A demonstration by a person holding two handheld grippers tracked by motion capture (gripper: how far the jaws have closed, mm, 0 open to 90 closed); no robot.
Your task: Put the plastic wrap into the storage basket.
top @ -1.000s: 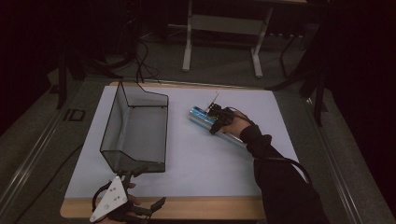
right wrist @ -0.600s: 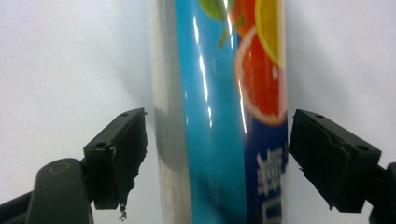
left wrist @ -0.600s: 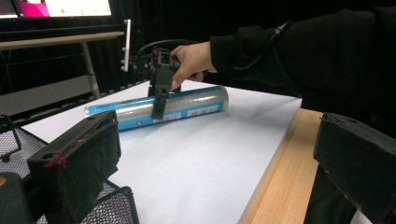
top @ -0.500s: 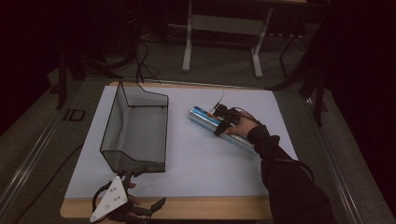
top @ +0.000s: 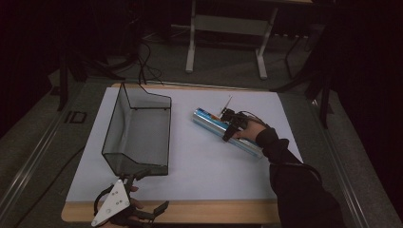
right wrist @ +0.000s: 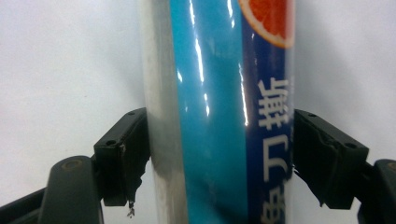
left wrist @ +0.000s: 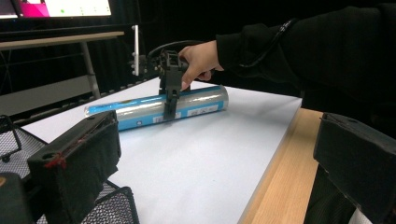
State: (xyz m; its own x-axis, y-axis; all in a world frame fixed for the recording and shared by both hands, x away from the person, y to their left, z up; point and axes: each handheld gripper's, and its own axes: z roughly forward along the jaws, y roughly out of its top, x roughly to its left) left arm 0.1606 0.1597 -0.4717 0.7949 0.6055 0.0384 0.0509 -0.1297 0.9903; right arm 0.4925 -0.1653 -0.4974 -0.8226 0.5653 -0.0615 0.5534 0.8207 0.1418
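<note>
A long blue and silver tube (top: 207, 120) lies slantwise on the white mat (top: 204, 166), right of centre. My right gripper (top: 227, 129) straddles its middle, and both pads press its sides in the right gripper view, where the tube (right wrist: 215, 93) runs up between them; the gripper (right wrist: 219, 156) is shut on it. The left gripper view shows the same tube (left wrist: 135, 114) with that gripper (left wrist: 169, 100) clamped across it. My left gripper (top: 150, 192) hovers at the table's front left corner, jaws wide apart and holding nothing (left wrist: 219, 158).
A dark wire-mesh basket (top: 113, 124) stands on the left of the mat, its near end just ahead of the left gripper; its mesh (left wrist: 116, 207) shows low in the left gripper view. Bare wooden table edge (top: 214, 211) runs along the front. Desk legs stand beyond the table.
The right hand and forearm shifted slightly to the right along the tube. The tube, the basket and the left gripper stayed in place.
</note>
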